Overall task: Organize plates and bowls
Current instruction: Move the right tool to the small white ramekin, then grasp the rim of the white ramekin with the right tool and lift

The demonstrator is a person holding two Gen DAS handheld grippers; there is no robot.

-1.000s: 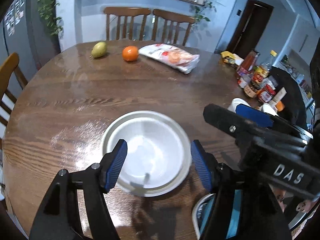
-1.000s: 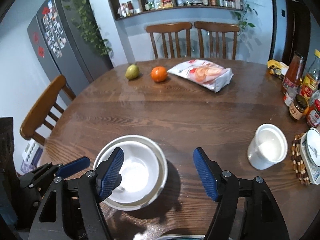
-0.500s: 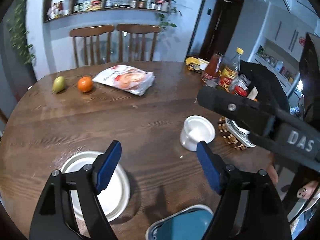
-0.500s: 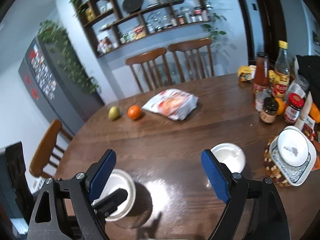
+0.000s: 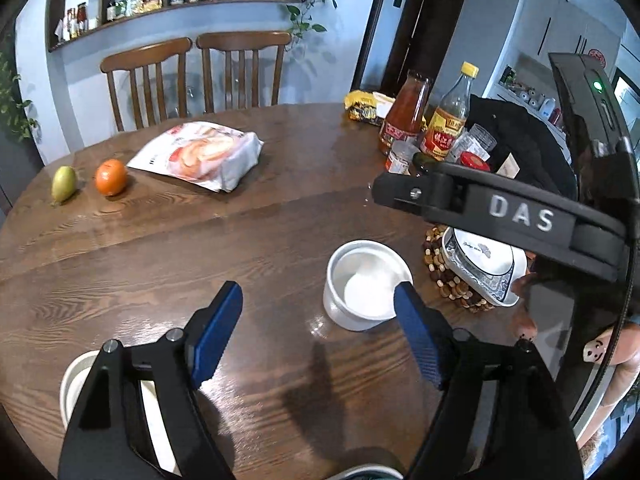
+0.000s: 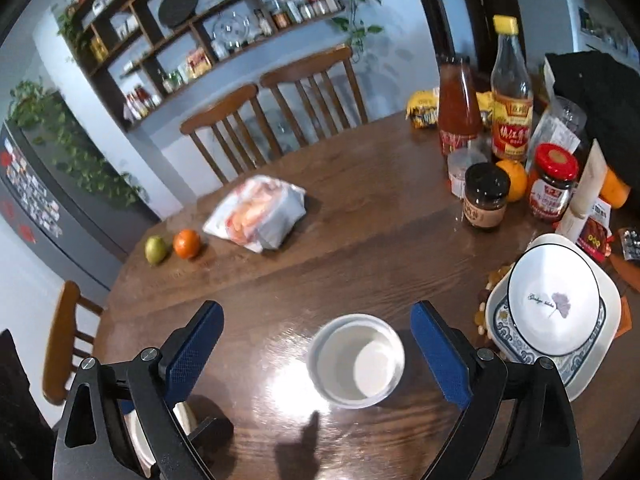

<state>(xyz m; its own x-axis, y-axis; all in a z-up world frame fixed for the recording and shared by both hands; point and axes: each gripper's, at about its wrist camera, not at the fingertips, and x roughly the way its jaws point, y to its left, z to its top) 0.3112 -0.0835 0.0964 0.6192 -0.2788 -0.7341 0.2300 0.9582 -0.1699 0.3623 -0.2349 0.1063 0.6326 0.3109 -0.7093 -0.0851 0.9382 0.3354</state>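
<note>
Now we have swung both tools away from the stacked white plate and bowl (image 5: 76, 380), which a second ago lay straight between the left gripper's fingers and now sits low behind its left finger, half hidden. Ahead of us instead is the small white bowl (image 6: 356, 362): in the right wrist view it lies between the fingers of the right gripper (image 6: 316, 356), nearer the right one, and nothing touches it. The left gripper (image 5: 320, 340) has come round too, with the same bowl just beside its right fingertip. Both pairs of tongs are spread wide and hold nothing. We take this to mean the first stack is done with and this bowl is the next piece to collect, probably by the right tool. The bowl stands upright on the wooden table (image 6: 360, 240), plain white, deep-walled, empty and glossy inside. Just beyond the right finger, a patterned plate with a dish on it (image 6: 554, 312) rests on a beaded mat.
</note>
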